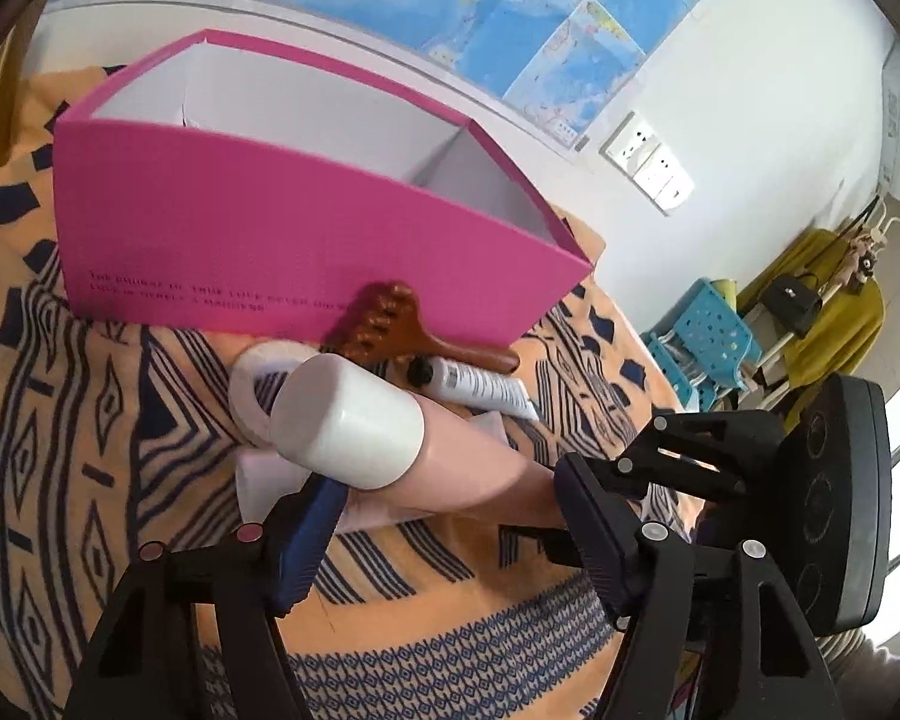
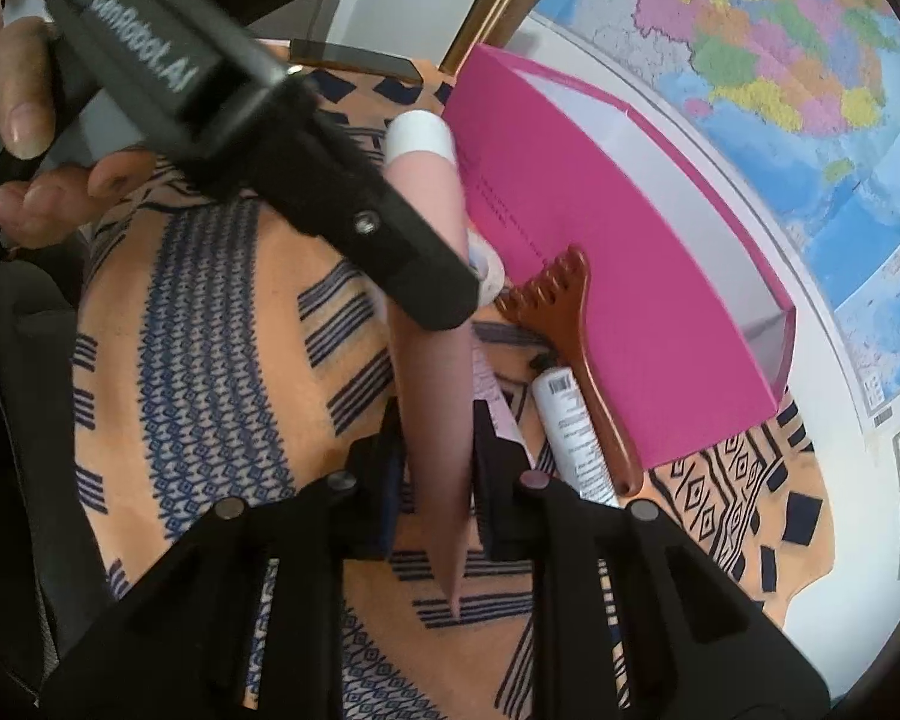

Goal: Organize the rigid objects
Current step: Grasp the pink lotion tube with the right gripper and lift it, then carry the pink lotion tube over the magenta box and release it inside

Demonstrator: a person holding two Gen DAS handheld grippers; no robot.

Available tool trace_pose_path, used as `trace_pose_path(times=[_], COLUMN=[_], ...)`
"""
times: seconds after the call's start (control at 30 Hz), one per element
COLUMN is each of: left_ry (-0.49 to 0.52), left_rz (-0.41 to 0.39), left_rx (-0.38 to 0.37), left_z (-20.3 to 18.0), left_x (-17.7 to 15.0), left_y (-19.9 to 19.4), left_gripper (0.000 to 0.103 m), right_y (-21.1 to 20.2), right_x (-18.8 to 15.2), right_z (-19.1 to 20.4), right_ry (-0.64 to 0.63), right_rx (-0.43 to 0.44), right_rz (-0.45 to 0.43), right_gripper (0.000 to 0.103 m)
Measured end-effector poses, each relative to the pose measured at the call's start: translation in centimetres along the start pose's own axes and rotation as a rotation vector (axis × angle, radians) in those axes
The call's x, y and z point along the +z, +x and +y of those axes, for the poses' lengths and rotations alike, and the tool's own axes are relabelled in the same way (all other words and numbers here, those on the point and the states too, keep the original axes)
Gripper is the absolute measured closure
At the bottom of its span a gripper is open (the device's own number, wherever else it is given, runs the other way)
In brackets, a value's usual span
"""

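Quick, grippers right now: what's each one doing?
Left gripper: jaws around the pink tube near its white cap; whether they grip it cannot be told.
Right gripper: shut on the pink tube's flat tail end.

the clearest lettering is "genrobot.ai", in pale letters along the black body of the left gripper (image 2: 444, 294), which reaches in from the upper left of the right wrist view. the pink box (image 1: 270, 240) carries two lines of small dark print low on its front wall, near the bottom left corner; the letters are too blurred to read. the white tube (image 2: 570, 420) lying beside the brown wooden comb (image 2: 570, 324) bears a barcode and fine print, also too small to read. the wall map (image 2: 780, 60) shows coloured regions, its labels too small to make out.
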State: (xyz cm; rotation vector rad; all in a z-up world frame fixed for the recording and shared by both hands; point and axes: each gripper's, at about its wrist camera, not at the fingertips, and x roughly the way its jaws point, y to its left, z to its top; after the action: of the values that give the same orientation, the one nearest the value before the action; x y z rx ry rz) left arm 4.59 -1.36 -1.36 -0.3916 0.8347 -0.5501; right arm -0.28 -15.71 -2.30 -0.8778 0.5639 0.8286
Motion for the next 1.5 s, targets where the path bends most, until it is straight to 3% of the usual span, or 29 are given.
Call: trace_pose_path(times=[0.33, 0.67, 0.9, 1.17, 1.27, 1.33, 1.37, 1.5], left_ry=[0.055, 0.182, 0.207, 0.145, 0.097, 0.072, 0.066, 0.054], left_rz=[-0.093, -0.214, -0.234, -0.173, -0.170, -0.179, -0.180, -0.226], left_rx=[-0.008, 0.066, 0.124, 0.131, 0.106, 0.106, 0.110, 0.134], left_z=[-1.1, -3.4, -2.5, 0.8, 2.1, 2.8, 2.9, 3.2], left_x=[2.6, 12.1, 17.5, 19.0, 19.1, 19.2, 19.3, 18.7], left_y=[-3.6, -7.1, -5.4, -1.3, -0.8, -0.9, -1.0, -3.0], left_gripper=[0.031, 0.031, 0.030, 0.029, 0.019, 0.018, 0.018, 0.014], right_y=[-1.8, -3.8, -1.5, 3.2, 4.5, 4.6, 4.5, 3.3], right_x=[2.7, 9.1, 13.0, 12.9, 12.3, 11.9, 11.8, 11.0], right_z=[-0.4, -6.3, -11.3, -14.0, -14.5, -14.8, -15.0, -16.3], right_ry=[-0.074, -0.111, -0.072, 0.026, 0.051, 0.069, 0.078, 0.175], right_rx=[-0.093, -0.224, -0.259, -0.224, -0.224, -0.249, -0.263, -0.248], right_rz=[-0.049, -0.125, -0.116, -0.031, 0.002, 0.003, -0.003, -0.044], right_gripper=[0.082, 0.082, 0.082, 0.080, 0.064, 0.026, 0.020, 0.018])
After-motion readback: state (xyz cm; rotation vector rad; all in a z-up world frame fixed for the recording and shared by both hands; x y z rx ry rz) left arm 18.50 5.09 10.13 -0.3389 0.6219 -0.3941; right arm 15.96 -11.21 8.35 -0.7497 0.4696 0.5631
